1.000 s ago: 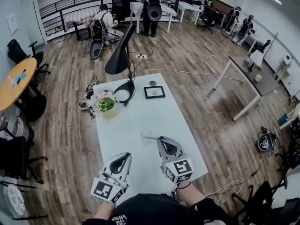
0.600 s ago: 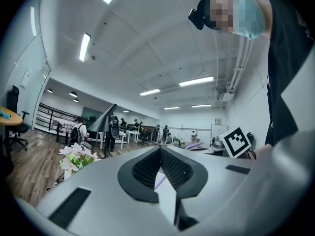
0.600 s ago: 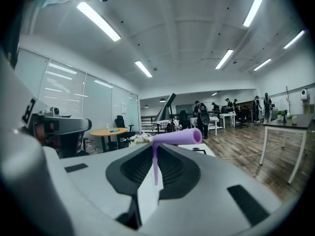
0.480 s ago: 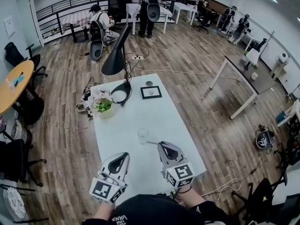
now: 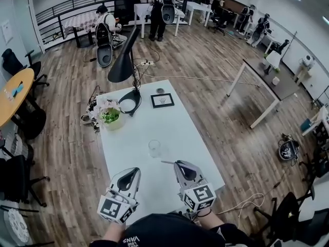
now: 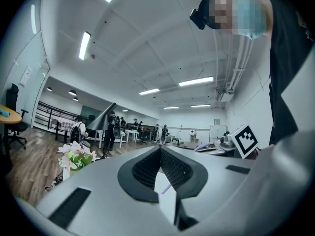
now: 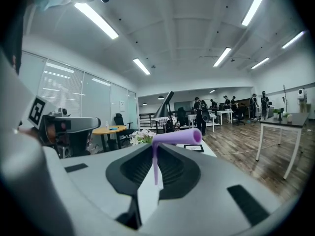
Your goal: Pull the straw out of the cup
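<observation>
- Left gripper: jaws drawn together, nothing between them. It points level over the near edge of the white rectangular table and is apart from every object.
- Right gripper: jaws narrow and clamped on the thin lilac plastic bendy straw. The pads take the straight shaft just below the bend. The short mouthpiece section turns off to the right above the tips.
- Handling of the straw: probably very light, thin-walled and smooth. It is likely to flatten under a hard squeeze and to flex at the corrugated bend. The shaft beside the bend, as held here, seems the best place to grip.
- Small clear drinking cup: stands upright just ahead and to the left of the right gripper's tips. The straw's free end lies short of its rim, so the straw appears clear of the cup. The cup looks light and easily tipped, and nothing steadies it.
- Farther ahead of both grippers: a pot of pale flowers, a black cone-shaded desk lamp and a small dark picture frame.
</observation>
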Demonstrator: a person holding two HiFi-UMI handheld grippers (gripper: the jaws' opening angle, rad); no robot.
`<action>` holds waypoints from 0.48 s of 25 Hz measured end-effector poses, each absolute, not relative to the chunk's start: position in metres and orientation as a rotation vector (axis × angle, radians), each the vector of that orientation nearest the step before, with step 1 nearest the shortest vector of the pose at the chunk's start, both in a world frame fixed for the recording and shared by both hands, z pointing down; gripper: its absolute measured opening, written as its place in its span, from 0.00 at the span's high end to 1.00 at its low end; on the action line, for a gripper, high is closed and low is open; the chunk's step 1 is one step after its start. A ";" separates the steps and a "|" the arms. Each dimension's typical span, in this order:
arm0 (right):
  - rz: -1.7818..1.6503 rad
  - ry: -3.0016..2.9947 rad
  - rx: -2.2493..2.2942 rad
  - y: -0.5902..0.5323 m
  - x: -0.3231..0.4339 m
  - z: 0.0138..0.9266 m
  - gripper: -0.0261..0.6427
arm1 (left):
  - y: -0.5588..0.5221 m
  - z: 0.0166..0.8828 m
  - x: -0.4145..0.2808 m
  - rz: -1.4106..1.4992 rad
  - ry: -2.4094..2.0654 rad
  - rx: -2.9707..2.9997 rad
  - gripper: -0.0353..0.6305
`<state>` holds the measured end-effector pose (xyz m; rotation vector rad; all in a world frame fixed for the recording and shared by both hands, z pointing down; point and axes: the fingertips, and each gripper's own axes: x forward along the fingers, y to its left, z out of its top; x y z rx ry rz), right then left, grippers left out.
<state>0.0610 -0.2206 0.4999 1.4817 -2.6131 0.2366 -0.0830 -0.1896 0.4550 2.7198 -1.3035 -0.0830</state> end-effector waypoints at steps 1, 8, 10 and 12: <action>0.242 -2.611 1.486 -0.219 0.062 0.500 0.90 | -0.190 0.455 -0.083 -0.084 -1.301 2.720 0.93; 0.253 -2.603 1.480 -0.208 0.062 0.501 0.90 | -0.185 0.455 -0.084 -0.088 -1.299 2.719 0.93; 0.251 -2.603 1.473 -0.208 0.061 0.501 0.90 | -0.185 0.456 -0.084 -0.085 -1.297 2.720 0.93; 0.247 -2.603 1.466 -0.207 0.059 0.501 0.90 | -0.184 0.456 -0.084 -0.085 -1.295 2.720 0.93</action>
